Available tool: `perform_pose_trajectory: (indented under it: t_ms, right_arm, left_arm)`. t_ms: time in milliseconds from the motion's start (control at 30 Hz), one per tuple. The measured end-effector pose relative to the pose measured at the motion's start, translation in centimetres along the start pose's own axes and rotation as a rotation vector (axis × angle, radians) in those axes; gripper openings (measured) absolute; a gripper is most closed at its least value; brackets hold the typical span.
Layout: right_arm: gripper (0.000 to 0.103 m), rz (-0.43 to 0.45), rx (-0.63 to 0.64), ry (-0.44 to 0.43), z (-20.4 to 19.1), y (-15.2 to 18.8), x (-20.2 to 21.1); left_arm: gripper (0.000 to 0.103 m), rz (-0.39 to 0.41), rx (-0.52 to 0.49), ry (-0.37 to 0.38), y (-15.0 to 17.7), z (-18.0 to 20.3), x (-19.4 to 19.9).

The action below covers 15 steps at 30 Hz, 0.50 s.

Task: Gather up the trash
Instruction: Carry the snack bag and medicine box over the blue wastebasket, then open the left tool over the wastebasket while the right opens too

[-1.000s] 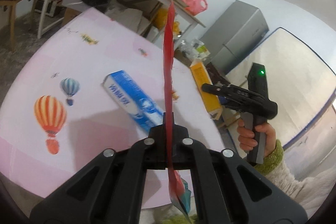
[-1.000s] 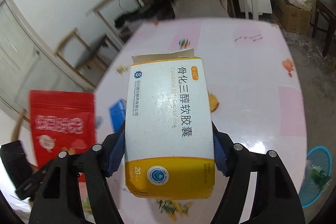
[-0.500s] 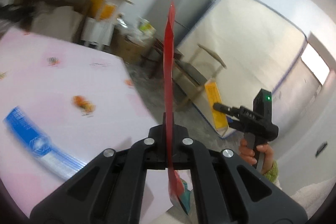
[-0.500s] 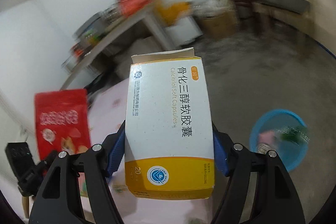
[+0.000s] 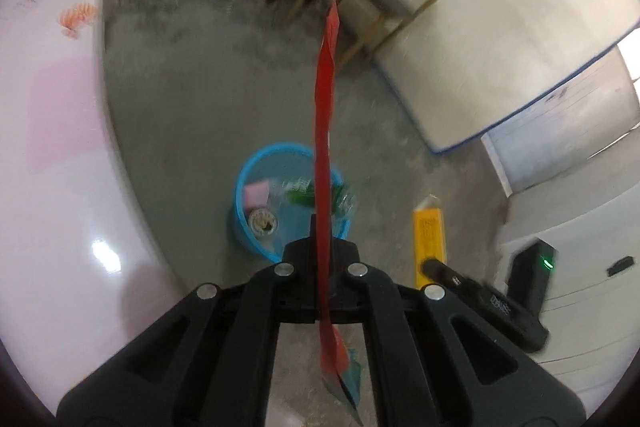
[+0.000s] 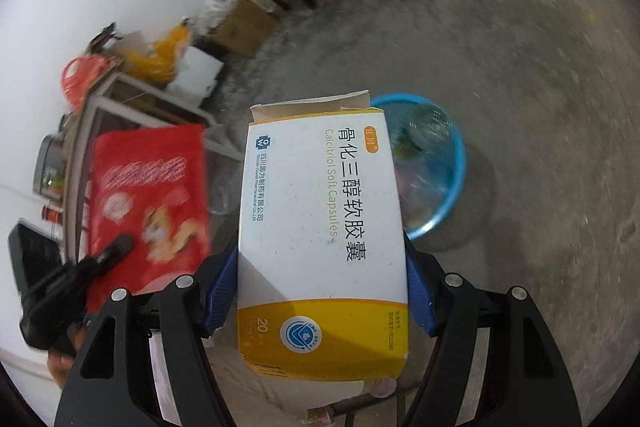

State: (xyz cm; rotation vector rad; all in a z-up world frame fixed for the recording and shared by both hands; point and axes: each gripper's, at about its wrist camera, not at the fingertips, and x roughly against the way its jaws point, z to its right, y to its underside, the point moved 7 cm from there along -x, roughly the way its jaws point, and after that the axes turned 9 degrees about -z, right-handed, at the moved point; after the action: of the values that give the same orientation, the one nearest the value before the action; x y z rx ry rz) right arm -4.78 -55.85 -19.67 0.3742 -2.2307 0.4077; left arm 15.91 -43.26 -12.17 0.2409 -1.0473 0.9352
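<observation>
Both grippers loaded, blue bin below

The left gripper (image 5: 325, 251) pinches a red snack pouch (image 5: 325, 131) edge-on; the right gripper (image 6: 320, 291) clamps a white-and-yellow capsule box (image 6: 320, 227) wide. The blue wastebasket (image 5: 244, 223) on the floor holds a green bottle (image 5: 304, 191), pink paper (image 5: 256, 193) and a cup (image 5: 262, 223).
</observation>
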Motion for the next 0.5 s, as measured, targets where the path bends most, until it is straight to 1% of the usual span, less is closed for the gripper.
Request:
perform_pose_trajectory:
  t_ms: [33,100,200,267,300,367,400,433,500]
  right_arm:
    - [0.069,-0.004,-0.024,-0.001,1.0,-0.1,-0.4]
    - [0.069,0.002,-0.054,-0.011,2.3,-0.3,-0.8]
    - [0.069,0.013,-0.099,-0.015,4.3,-0.1,-0.7]
    - [0.069,0.014,-0.125,-0.022,6.0,0.1,-0.3]
    - [0.069,0.015,-0.133,-0.016,6.6,0.1,-0.2]
    - [0.069,0.012,-0.141,-0.003,7.8,-0.1,0.1]
    - [0.069,0.007,-0.141,0.001,8.2,0.0,0.5]
    - [0.069,0.005,-0.138,0.007,8.7,0.0,0.6]
    - [0.069,0.010,-0.132,0.023,9.8,-0.1,1.1]
  left_arm:
    - [0.000,-0.036,-0.006,-0.051,-0.6,0.4,-2.7]
    - [0.000,-0.084,0.009,-0.083,-1.4,0.8,-6.1]
    - [0.000,-0.175,0.069,-0.085,-2.6,1.1,-11.7]
    - [0.000,-0.199,0.097,-0.106,-3.5,0.8,-14.3]
    - [0.000,-0.198,0.112,-0.119,-4.0,0.5,-15.4]
    - [0.008,-0.207,0.169,-0.111,-4.6,-0.3,-17.6]
    - [0.023,-0.224,0.204,-0.091,-4.4,-0.6,-18.3]
    - [0.034,-0.241,0.234,-0.076,-3.9,-0.7,-18.7]
    - [0.034,-0.259,0.284,-0.018,-3.3,-0.9,-18.4]
